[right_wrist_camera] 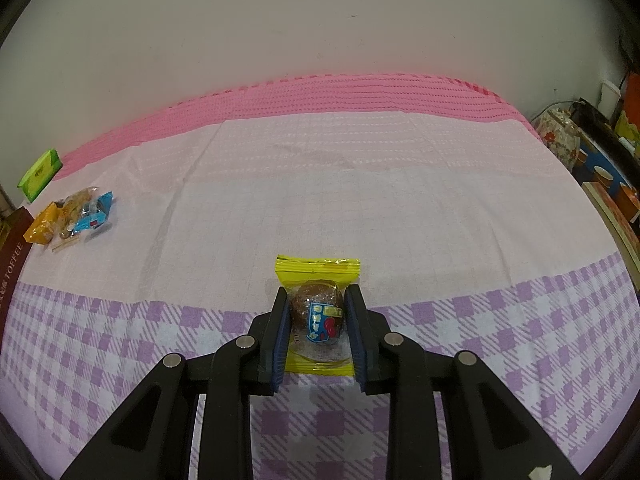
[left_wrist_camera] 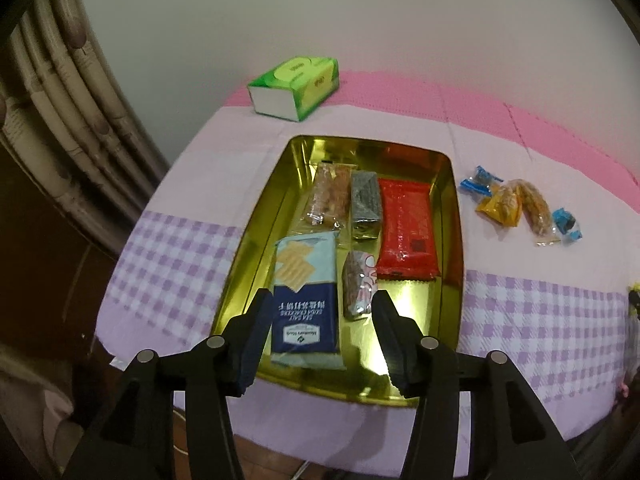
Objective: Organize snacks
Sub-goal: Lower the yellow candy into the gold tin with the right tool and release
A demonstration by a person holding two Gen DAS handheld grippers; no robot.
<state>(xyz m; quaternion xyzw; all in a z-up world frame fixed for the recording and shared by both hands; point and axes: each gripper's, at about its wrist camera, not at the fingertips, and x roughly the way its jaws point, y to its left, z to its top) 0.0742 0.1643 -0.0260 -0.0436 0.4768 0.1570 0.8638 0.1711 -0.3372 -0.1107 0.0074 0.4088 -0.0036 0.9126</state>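
A gold tray sits on the pink and purple cloth and holds a blue cracker pack, a red pack, a grey bar, a clear-wrapped nut bar and a small pink-printed snack. My left gripper is open and empty above the tray's near end. My right gripper is shut on a yellow-wrapped round snack just above the cloth. A pile of loose small snacks lies right of the tray; it also shows in the right wrist view.
A green tissue box stands at the back of the table by the wall. A dark brown toffee box shows at the left edge of the right wrist view. Cups and clutter sit beyond the table's right edge.
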